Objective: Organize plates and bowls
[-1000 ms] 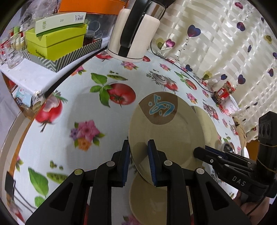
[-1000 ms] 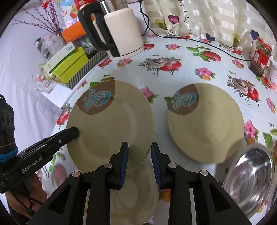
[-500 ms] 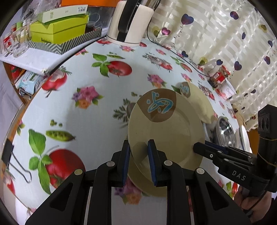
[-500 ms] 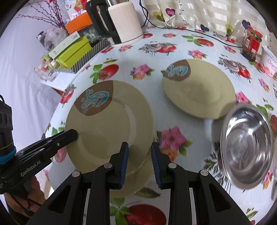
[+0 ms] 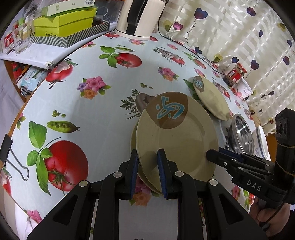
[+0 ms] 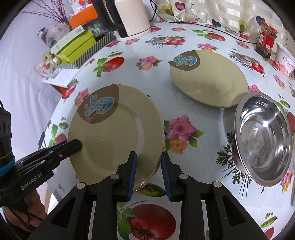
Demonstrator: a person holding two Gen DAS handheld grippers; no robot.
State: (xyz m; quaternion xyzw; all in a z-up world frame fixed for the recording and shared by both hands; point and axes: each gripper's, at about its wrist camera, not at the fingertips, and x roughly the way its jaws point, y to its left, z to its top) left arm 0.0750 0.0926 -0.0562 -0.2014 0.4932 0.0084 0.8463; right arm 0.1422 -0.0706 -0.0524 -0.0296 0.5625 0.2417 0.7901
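Over the floral tabletop [image 6: 193, 103] you are gripping the beige plate [image 6: 114, 133] in both the left gripper [image 5: 147, 171] and right gripper [image 6: 148, 173], so be lowering it level onto the plate beneath.

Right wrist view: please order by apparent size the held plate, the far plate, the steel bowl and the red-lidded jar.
1. held plate, nearest the camera
2-3. far plate and steel bowl, too alike to rank
4. red-lidded jar, far away

Held plate [image 5: 177, 140] carried across the desk [image 5: 103, 110] toward its near edge, away from the kettle [image 6: 132, 16]. Now it nearly covers the plate beneath [image 5: 133, 140]; third plate [image 6: 208, 81] left behind.
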